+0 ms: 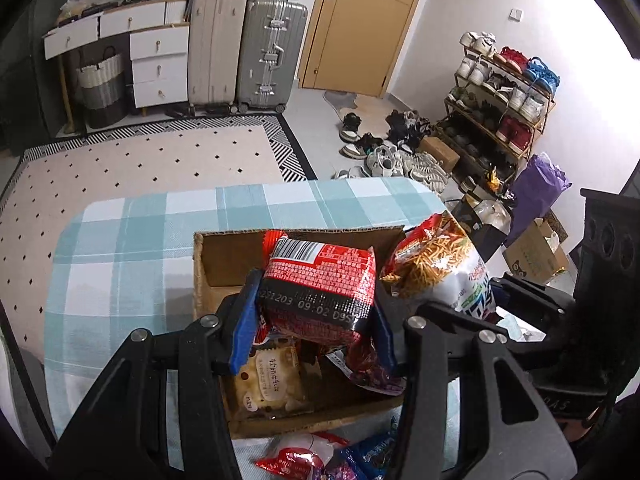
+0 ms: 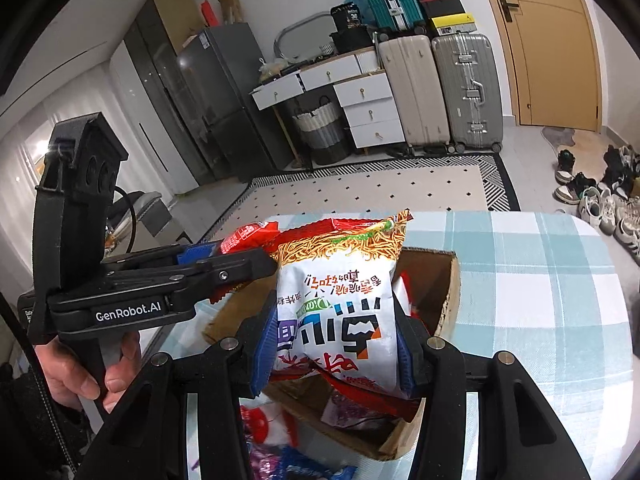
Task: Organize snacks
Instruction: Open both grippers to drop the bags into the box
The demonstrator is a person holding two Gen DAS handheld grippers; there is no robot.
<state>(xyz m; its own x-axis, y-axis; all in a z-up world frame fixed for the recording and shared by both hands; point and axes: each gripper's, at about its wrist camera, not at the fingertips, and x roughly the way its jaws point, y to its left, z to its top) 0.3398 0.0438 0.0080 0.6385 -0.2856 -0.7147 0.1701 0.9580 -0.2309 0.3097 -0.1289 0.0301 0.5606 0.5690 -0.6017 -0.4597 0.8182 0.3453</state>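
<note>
My left gripper (image 1: 316, 316) is shut on a red snack packet (image 1: 320, 280) with a barcode, held above the open cardboard box (image 1: 240, 256). My right gripper (image 2: 336, 340) is shut on a white and red noodle snack bag (image 2: 340, 280), also over the box (image 2: 448, 280). That bag (image 1: 436, 264) shows at the right of the left wrist view. The left gripper (image 2: 224, 260) with its red packet (image 2: 244, 236) appears at the left of the right wrist view, a hand (image 2: 80, 372) on its handle. Inside the box lie a beige biscuit pack (image 1: 268, 384) and a purple-red packet (image 1: 372, 376).
The box sits on a table under a teal checked cloth (image 1: 132, 248). Loose red, white and blue packets (image 1: 320, 460) lie on the cloth in front of the box. Beyond the table are a patterned rug (image 1: 140, 160), suitcases (image 1: 272, 52), drawers, a shoe rack (image 1: 500, 96) and scattered shoes.
</note>
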